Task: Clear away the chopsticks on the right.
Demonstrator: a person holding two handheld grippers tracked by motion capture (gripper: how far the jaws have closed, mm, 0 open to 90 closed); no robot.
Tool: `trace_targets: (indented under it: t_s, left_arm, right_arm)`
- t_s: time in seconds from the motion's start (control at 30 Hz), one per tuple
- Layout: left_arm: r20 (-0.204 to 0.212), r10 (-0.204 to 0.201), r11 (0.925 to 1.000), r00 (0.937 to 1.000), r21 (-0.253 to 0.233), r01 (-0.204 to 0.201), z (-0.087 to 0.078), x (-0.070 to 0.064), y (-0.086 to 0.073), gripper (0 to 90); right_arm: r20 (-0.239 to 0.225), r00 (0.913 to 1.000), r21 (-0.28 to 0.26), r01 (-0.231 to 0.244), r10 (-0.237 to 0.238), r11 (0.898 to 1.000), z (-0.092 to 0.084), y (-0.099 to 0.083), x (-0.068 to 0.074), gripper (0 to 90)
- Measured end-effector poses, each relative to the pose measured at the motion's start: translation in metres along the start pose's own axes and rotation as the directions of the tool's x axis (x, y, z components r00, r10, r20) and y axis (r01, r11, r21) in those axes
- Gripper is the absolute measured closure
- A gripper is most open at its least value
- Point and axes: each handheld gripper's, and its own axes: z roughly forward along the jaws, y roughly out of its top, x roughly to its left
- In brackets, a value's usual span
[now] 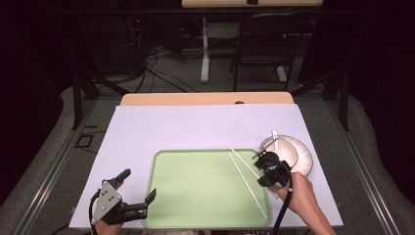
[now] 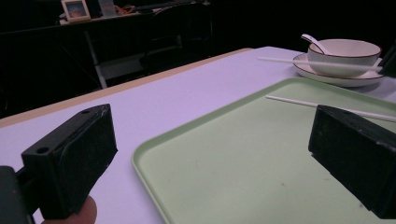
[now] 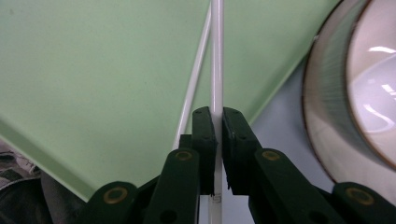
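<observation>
My right gripper point(image 1: 259, 164) point(image 3: 218, 126) is shut on a white chopstick point(image 1: 235, 151) point(image 3: 217, 56) near the right edge of the green tray point(image 1: 195, 188) point(image 3: 93, 70). This chopstick point(image 2: 322, 63) sticks out over the tray toward the far left. A second chopstick point(image 1: 247, 188) point(image 2: 327, 103) point(image 3: 196, 79) lies on the tray beside it. Just right of the gripper stands a white bowl point(image 1: 281, 151) point(image 2: 345, 56) with a spoon point(image 1: 275, 134) point(image 2: 313, 42) in it, on a plate point(image 1: 304, 159) point(image 2: 327, 77). My left gripper point(image 1: 139, 184) point(image 2: 210, 154) is open at the tray's front left corner, holding nothing.
The table carries a white cover point(image 1: 171, 129), with a wooden strip point(image 1: 205, 99) showing at its far edge. Beyond the table stand a black chair point(image 1: 264, 44) and a desk leg point(image 1: 204, 54) on the floor, with cables nearby.
</observation>
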Motion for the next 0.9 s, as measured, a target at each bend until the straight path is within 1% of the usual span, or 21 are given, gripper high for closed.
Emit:
trace_targets:
  t_s: [0.03,0.1,0.13,0.23,0.27,0.3,0.33,0.37,0.43,0.47,0.5,0.53,0.57,0.63,0.67,0.7,0.73,0.77,0.8,0.83,0.9]
  left_arm:
    - [-0.001,-0.002,1.0000,1.0000,0.000,0.002,0.000,0.000,0.000,1.0]
    - [-0.002,0.001,1.0000,1.0000,0.002,-0.001,0.000,0.000,0.000,1.0]
    - [-0.002,-0.001,1.0000,1.0000,0.002,0.001,0.000,0.000,0.000,1.0]
    - [-0.002,-0.001,1.0000,1.0000,0.003,0.001,0.000,0.000,0.000,1.0]
    - [-0.002,-0.001,1.0000,1.0000,0.004,0.001,0.000,0.000,0.000,1.0]
    - [-0.002,-0.001,1.0000,1.0000,0.003,0.001,0.000,0.000,0.000,1.0]
    - [-0.001,0.001,1.0000,1.0000,0.003,-0.001,0.000,0.000,0.000,1.0]
    - [-0.001,0.002,1.0000,1.0000,0.003,-0.002,0.000,0.000,0.000,1.0]
    - [-0.002,0.002,1.0000,1.0000,0.003,-0.002,0.000,0.000,0.000,1.0]
    - [-0.001,0.001,1.0000,1.0000,0.002,-0.001,0.000,0.000,0.000,1.0]
    - [-0.004,0.001,1.0000,1.0000,0.003,-0.001,0.000,0.000,0.000,1.0]
    - [-0.003,0.001,1.0000,1.0000,0.003,-0.001,0.000,0.000,0.000,1.0]
    - [-0.002,0.000,1.0000,1.0000,0.002,0.000,0.000,0.000,0.000,1.0]
    - [-0.002,0.001,1.0000,1.0000,0.001,-0.001,-0.001,0.000,0.000,1.0]
    - [-0.002,0.001,1.0000,1.0000,0.001,-0.001,-0.001,0.000,0.000,1.0]
    - [-0.003,0.002,1.0000,1.0000,0.000,-0.002,-0.001,0.001,0.000,1.0]
    - [-0.003,0.000,1.0000,1.0000,0.001,0.000,-0.001,0.001,0.000,1.1]
    - [-0.002,0.001,1.0000,1.0000,0.002,-0.001,-0.001,0.000,0.000,1.0]
    - [-0.001,0.000,1.0000,1.0000,0.002,0.000,0.000,0.000,0.000,1.1]
    - [0.000,0.000,1.0000,1.0000,0.002,0.000,0.000,0.000,0.000,1.1]
    - [-0.001,0.001,1.0000,1.0000,0.002,-0.001,-0.001,0.000,0.000,1.1]
  right_arm:
    - [-0.002,1.0000,0.005,-0.002,0.002,1.000,0.006,-0.001,0.002,84.3]
    - [-0.006,0.9998,0.009,-0.021,0.021,1.000,0.014,-0.004,0.005,84.2]
    - [-0.006,0.9998,0.025,-0.021,0.022,0.999,0.017,-0.006,0.005,84.2]
    - [-0.036,0.9968,-0.003,-0.072,0.072,0.997,0.028,-0.013,0.006,84.3]
    - [-0.034,0.9953,-0.007,-0.091,0.091,0.996,0.031,-0.015,0.007,84.3]
    - [-0.042,0.9944,-0.011,-0.098,0.097,0.995,0.034,-0.016,0.007,84.3]
    - [-0.039,0.9927,-0.010,-0.115,0.114,0.993,0.036,-0.017,0.007,84.2]
    - [-0.025,0.9924,-0.016,-0.121,0.121,0.992,0.038,-0.017,0.007,84.2]
    - [-0.027,0.9885,-0.005,-0.149,0.149,0.989,0.041,-0.018,0.006,84.2]
    - [-0.030,0.9850,0.005,-0.170,0.170,0.985,0.043,-0.018,0.006,84.1]
    - [-0.046,0.9818,0.005,-0.184,0.184,0.983,0.045,-0.019,0.006,84.1]
    - [-0.030,0.9804,-0.010,-0.195,0.195,0.981,0.049,-0.020,0.007,84.1]
    - [-0.019,0.9794,-0.010,-0.201,0.201,0.979,0.051,-0.020,0.008,84.0]
    - [-0.015,0.9758,0.002,-0.218,0.218,0.976,0.053,-0.021,0.008,83.8]
    - [-0.013,0.9752,-0.016,-0.221,0.221,0.975,0.054,-0.022,0.009,83.8]
    - [-0.021,0.9722,-0.050,-0.234,0.233,0.971,0.056,-0.023,0.010,83.6]
    - [-0.014,0.9720,-0.050,-0.235,0.235,0.971,0.056,-0.023,0.011,82.9]
    - [0.002,0.9751,-0.020,-0.221,0.222,0.975,0.054,-0.023,0.011,78.0]
    - [0.007,0.9757,0.000,-0.219,0.219,0.976,0.051,-0.022,0.011,70.9]
    - [0.018,0.9768,-0.008,-0.213,0.213,0.977,0.051,-0.022,0.011,63.2]
    - [0.020,0.9791,-0.005,-0.202,0.202,0.979,0.048,-0.022,0.009,57.9]
